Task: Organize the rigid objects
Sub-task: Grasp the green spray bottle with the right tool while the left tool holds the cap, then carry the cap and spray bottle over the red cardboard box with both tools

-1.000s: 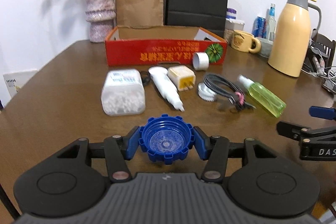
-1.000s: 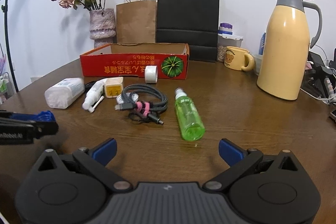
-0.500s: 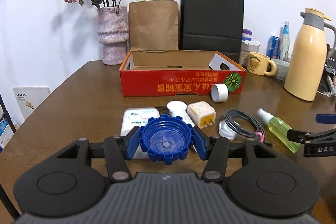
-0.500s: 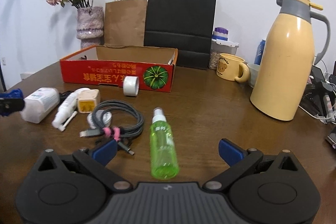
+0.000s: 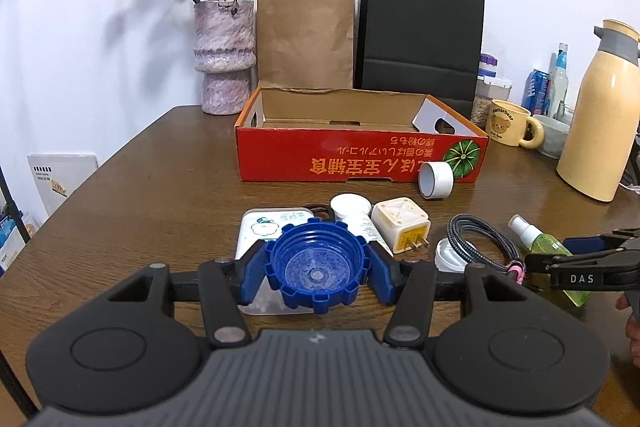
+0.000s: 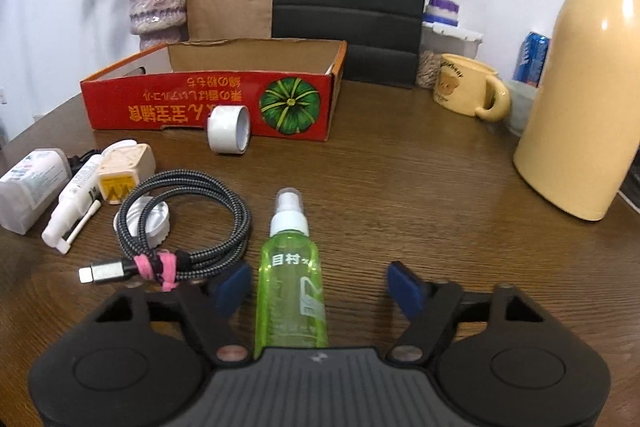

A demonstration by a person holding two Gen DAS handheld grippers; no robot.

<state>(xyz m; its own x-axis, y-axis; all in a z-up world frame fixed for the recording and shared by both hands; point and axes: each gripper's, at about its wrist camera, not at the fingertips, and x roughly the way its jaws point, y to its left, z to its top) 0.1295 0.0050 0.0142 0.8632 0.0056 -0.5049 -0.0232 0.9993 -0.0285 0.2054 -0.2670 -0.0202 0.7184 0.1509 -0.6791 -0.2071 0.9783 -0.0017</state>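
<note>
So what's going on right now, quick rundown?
Left gripper shut on blue cap, facing red box. Right gripper open, green spray bottle lying between its fingers. Nothing between cap and box.

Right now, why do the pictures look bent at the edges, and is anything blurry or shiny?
Left wrist view: the fisheye lens bows the table edge and darkens the corners; the blue cap in the left gripper is sharp. Right wrist view: same curving; the right gripper has a smeared left finger pad, and a window-like glare streaks the yellow thermos. Soft flower shadows fall on the wall.
</note>
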